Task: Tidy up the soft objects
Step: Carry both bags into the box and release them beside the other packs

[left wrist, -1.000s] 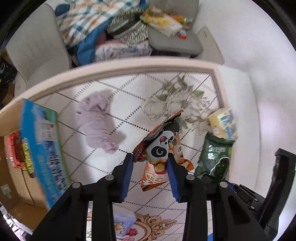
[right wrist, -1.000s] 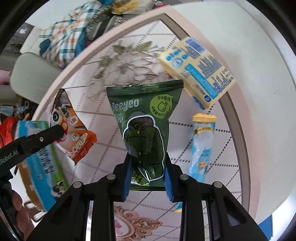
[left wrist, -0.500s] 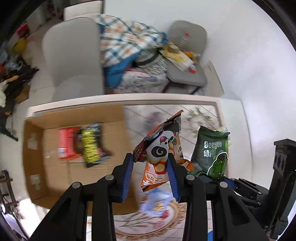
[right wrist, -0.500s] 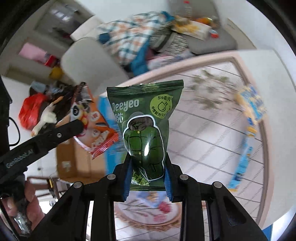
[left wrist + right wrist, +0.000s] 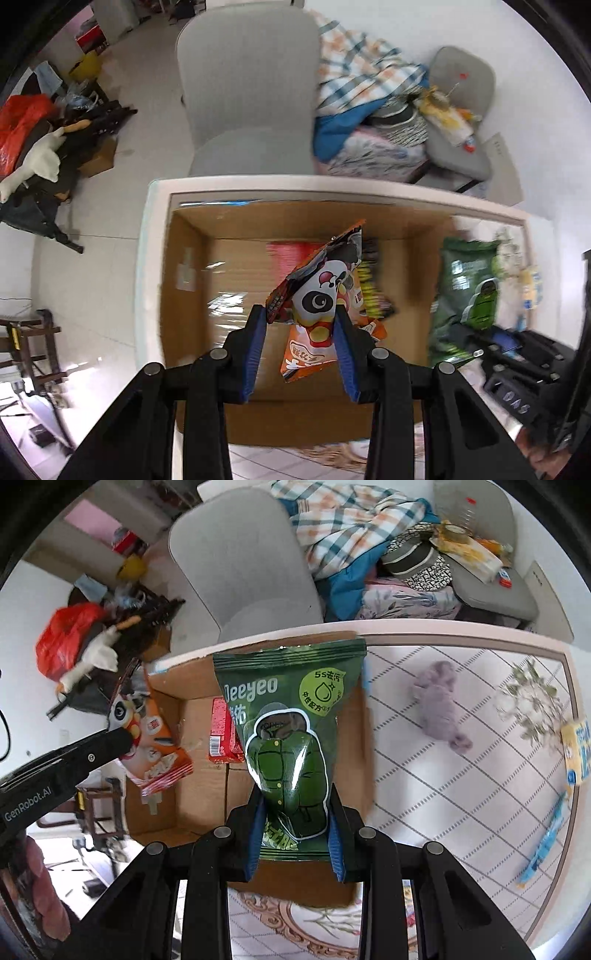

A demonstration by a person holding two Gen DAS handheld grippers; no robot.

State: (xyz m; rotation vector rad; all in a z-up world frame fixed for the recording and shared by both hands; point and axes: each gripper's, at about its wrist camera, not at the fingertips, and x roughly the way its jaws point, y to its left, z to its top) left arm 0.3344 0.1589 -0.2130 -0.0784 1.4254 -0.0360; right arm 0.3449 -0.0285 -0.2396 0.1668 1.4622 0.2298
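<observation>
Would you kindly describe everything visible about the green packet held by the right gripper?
The green packet is a glossy, soft plastic pouch with a crimped top edge, white "Deeyeo" lettering, a lime droplet badge and a puffer-jacket picture. It stands upright, its lower part clamped between the right gripper jaws, hanging in the air above the open cardboard box.

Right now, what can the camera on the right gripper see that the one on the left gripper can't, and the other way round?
Only the right wrist view shows the purple cloth and the blue packet lying on the patterned table. Only the left wrist view shows the yellow-and-black packet in the cardboard box. Both show the box, the red packet inside it, the orange panda bag in the left gripper, the green pouch in the right gripper, and the grey chair.
</observation>
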